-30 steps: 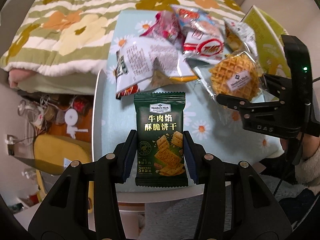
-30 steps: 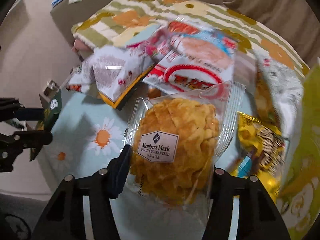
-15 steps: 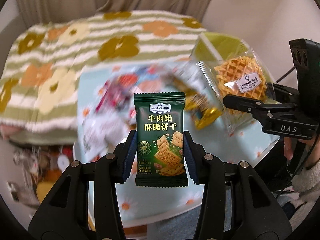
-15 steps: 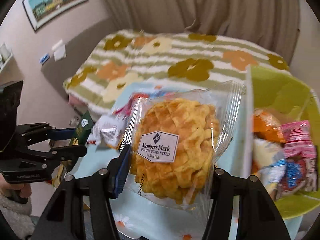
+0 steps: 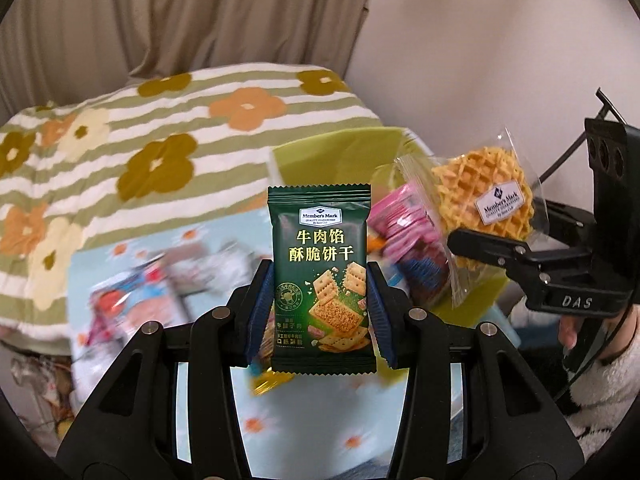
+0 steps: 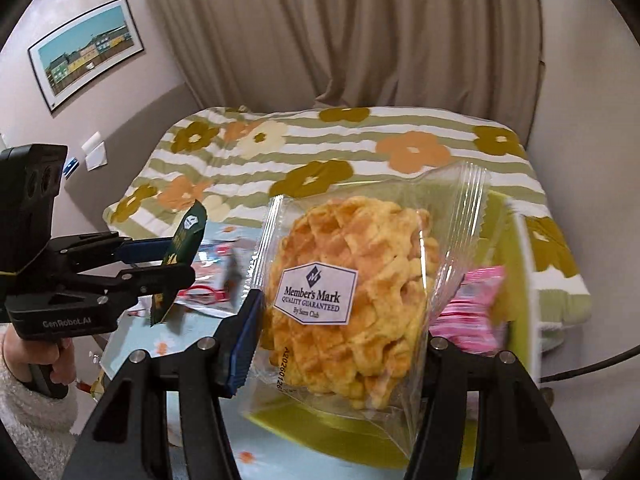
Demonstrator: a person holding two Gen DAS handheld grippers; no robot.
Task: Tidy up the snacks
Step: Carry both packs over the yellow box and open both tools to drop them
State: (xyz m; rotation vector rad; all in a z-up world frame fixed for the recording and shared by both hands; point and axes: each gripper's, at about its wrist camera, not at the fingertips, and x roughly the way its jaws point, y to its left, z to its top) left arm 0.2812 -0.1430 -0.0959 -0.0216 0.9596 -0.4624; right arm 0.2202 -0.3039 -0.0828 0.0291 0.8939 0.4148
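My left gripper (image 5: 320,312) is shut on a dark green cracker packet (image 5: 320,264), held upright above the table. From the right wrist view the same left gripper (image 6: 160,264) shows at the left, with the green packet (image 6: 186,240) edge-on in it. My right gripper (image 6: 340,344) is shut on a clear-wrapped waffle (image 6: 352,284), held up over a lime-green bin (image 6: 516,256). In the left wrist view the waffle (image 5: 484,200) and the right gripper (image 5: 480,244) hang at the right. The bin (image 5: 340,152) holds pink packets (image 5: 404,220).
A small table with a light-blue daisy cloth (image 5: 132,264) carries several blurred snack packets (image 5: 132,300). Behind it lies a bed with a striped flower blanket (image 5: 160,152), then curtains (image 6: 360,32). A person's hand (image 6: 60,356) in a fluffy white sleeve holds the left gripper.
Both grippers have risen from the table and swung right toward the green bin, each keeping its packet. The loose snack pile has slid to the lower left of both views.
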